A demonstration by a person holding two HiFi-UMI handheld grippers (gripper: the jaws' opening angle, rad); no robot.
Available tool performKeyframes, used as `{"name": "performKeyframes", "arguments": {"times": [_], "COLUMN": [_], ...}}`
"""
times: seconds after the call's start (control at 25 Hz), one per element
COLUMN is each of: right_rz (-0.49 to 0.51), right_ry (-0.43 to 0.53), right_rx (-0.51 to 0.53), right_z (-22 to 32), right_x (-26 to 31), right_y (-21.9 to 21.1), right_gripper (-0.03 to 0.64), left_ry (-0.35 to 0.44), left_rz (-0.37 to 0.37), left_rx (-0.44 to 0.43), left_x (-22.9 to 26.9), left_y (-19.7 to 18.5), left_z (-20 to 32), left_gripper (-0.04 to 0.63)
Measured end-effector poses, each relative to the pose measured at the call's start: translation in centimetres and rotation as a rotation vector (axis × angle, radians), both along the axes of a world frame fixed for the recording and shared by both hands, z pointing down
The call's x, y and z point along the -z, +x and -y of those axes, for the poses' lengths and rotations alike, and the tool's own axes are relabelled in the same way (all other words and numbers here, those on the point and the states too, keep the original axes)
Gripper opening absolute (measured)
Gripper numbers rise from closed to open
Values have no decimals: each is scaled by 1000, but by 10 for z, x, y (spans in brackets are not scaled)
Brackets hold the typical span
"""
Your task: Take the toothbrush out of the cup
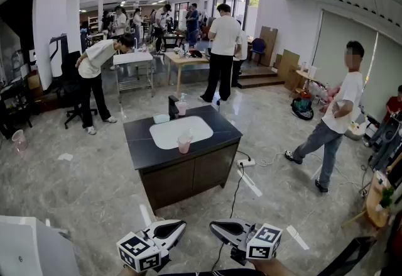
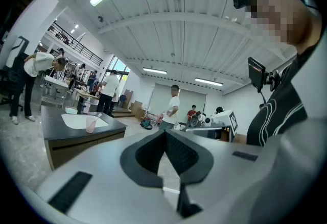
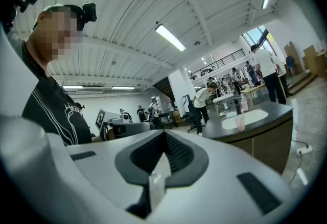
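The pink cup (image 1: 184,142) stands on the dark bench (image 1: 220,133), at the near edge of the bench's white basin (image 1: 173,131). The toothbrush (image 2: 97,116) shows only as a thin handle leaning out of the cup. The 2 claws are well short of the bench, held level. The left claw (image 1: 176,226) and right claw (image 1: 218,226) are each clenched on nothing, far from the cup.

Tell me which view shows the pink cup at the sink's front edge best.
The head view: the pink cup stands unobstructed on the dark counter in front of the white basin. The left gripper view and the right gripper view show it small and side-on.
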State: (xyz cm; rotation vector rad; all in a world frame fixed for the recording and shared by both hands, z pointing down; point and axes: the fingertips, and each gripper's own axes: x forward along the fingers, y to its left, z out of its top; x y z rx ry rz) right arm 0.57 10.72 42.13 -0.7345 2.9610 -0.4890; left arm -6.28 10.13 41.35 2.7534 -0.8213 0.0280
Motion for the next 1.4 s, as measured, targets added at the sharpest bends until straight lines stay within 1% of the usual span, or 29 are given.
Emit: {"name": "performKeyframes", "arguments": {"times": [0.28,0.48,0.8,1.08,1.4], "right_rz": [-1,38,-23,-18,-6], "right_ry": [7,10,38,38,32], "right_rx": [-13,-45,-89,-88,-63], "right_z": [4,3,9,20,57], "right_x": [5,7,-7,-23,-31], "right_y": [-2,0,3,8,6], "right_gripper": [6,6,6,6,6], "left_ry": [-2,-5,-28,-17,-45], "left_rz": [-6,-11,-28,-22,-9], "left_rx": [5,1,24,35,84], "left_x": [1,0,-10,-21,-34], "left_y": [-5,-10,-12,-10,-14], "left_z": [4,4,19,29,57], "left_gripper": [6,6,6,6,6]}}
